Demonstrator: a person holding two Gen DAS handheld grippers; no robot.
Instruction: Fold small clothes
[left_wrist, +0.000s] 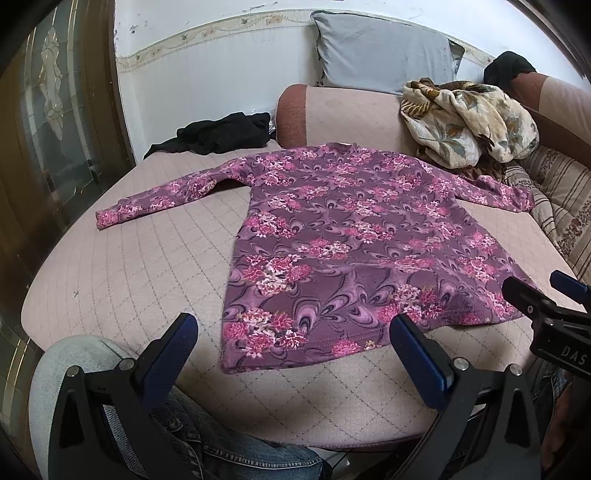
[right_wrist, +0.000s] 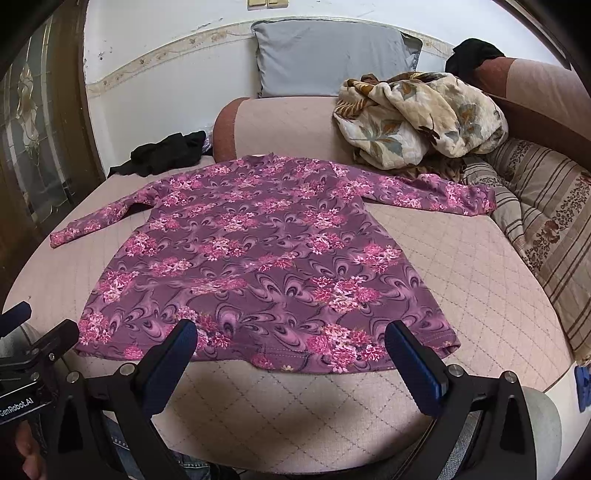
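Observation:
A purple long-sleeved top with pink flowers (left_wrist: 343, 236) lies spread flat on the pink quilted sofa seat (left_wrist: 129, 273), both sleeves stretched out sideways, hem towards me. It also shows in the right wrist view (right_wrist: 258, 254). My left gripper (left_wrist: 293, 332) is open and empty, hovering just before the hem's left part. My right gripper (right_wrist: 290, 332) is open and empty, hovering just before the hem's right part. The right gripper also shows at the right edge of the left wrist view (left_wrist: 546, 295). The left gripper shows at the left edge of the right wrist view (right_wrist: 26, 332).
A black garment (left_wrist: 221, 134) lies at the back left of the seat. A crumpled beige floral blanket (left_wrist: 469, 122) sits at the back right by a striped cushion (right_wrist: 546, 221). A grey pillow (left_wrist: 384, 51) leans on the wall. A glass door (left_wrist: 48, 110) stands left.

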